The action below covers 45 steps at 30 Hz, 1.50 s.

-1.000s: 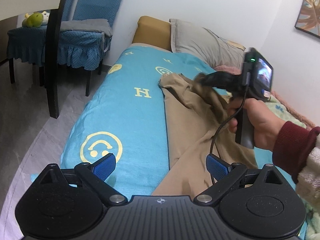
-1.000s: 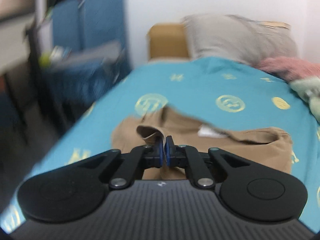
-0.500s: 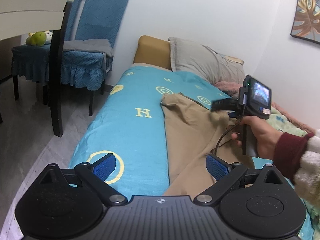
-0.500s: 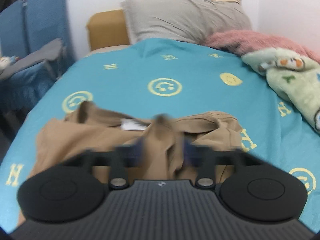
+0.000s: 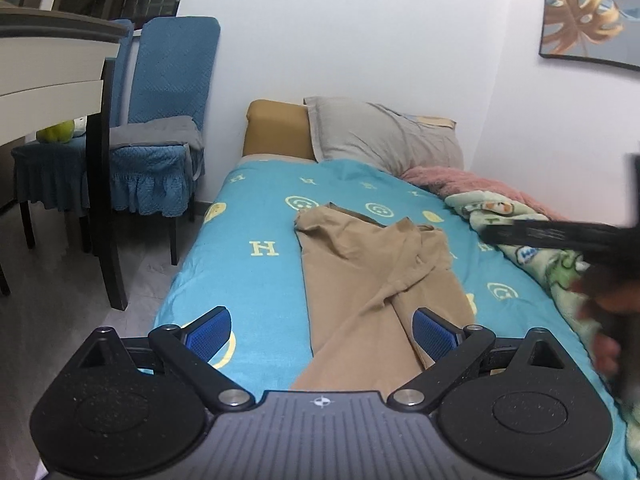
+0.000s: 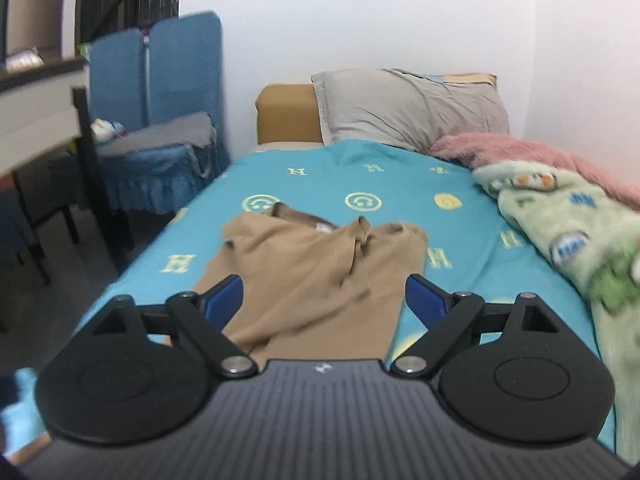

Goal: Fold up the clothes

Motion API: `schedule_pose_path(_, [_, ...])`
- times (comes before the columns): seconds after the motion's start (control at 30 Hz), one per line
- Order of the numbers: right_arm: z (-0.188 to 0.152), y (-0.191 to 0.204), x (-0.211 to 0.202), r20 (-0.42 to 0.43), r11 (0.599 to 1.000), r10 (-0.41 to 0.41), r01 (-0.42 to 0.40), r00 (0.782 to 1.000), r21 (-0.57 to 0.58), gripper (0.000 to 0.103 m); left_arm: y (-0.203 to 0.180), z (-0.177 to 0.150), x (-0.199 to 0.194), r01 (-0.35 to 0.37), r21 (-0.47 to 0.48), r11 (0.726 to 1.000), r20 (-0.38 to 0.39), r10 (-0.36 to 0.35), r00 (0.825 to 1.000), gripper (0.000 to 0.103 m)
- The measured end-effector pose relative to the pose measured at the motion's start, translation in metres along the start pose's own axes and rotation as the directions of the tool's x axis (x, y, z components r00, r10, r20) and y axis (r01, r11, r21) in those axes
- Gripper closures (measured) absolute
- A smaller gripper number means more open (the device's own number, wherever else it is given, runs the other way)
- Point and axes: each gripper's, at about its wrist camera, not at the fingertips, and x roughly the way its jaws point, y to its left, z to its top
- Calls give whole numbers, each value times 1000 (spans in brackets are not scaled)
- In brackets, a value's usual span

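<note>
The bed [image 5: 256,216] with its teal smiley-print cover runs from near to far, and the tan garment [image 5: 360,272] lies flat along its middle, crumpled at the far end, one fold crossing it. Only the left wrist view shows the framed leaf picture [image 5: 588,12] on the right wall and the right gripper [image 5: 560,236], a blurred dark bar held above the green blanket [image 6: 568,232]. The left gripper [image 5: 320,330] hovers over the garment's near end, released, empty. The right wrist view shows the right gripper's fingers [image 6: 224,300] spread wide, holding nothing.
</note>
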Motion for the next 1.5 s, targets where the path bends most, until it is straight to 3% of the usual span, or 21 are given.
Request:
schedule_pose_path(0.2, [-34,-14,-87,35,981,92,-97,995,170,13,37,5,-11,23,-189,982,-113,-45,993,4])
schedule_pose_path(0.33, [-44,-22,-104,22,964,103,-105,994,244,14,77,-3,-8,-39,-390,920,-198,-42,979,5])
schedule_pose_path(0.43, [-49,-27,-104,9,953,107,-105,994,284,14,98,-16,-5,-114,-450,886,-271,-14,962,11])
schedule_pose_path(0.47, [-50,-29,-102,3,949,108,-104,994,299,14,102,-20,-5,-144,-454,879,-298,2,954,13])
schedule_pose_path(0.67, [-60,-45,-94,-37,918,117,-94,992,385,14,102,-37,3,-262,-332,906,-443,95,891,23])
schedule_pose_path(0.73, [-64,-50,-91,-51,906,121,-90,991,413,14,100,-43,9,-283,-311,907,-489,102,866,34])
schedule_pose_path(1.0, [-69,-67,-88,-50,862,149,-105,988,496,14,104,-60,6,-302,-393,869,-576,23,817,63])
schedule_pose_path(1.13, [-73,-73,-84,-61,834,178,-117,982,540,14,101,-61,-2,-327,-380,865,-603,36,797,87])
schedule_pose_path(1.2, [-74,-75,-84,-63,824,183,-118,981,554,14,97,-60,-7,-322,-367,873,-605,39,795,97])
schedule_pose_path(1.3, [-75,-78,-84,-64,810,192,-121,979,573,14,86,-56,-14,-314,-316,895,-597,69,799,101])
schedule_pose_path(1.5, [-77,-81,-85,-69,797,196,-118,978,592,14,54,-37,-38,-231,-150,961,-521,121,845,101])
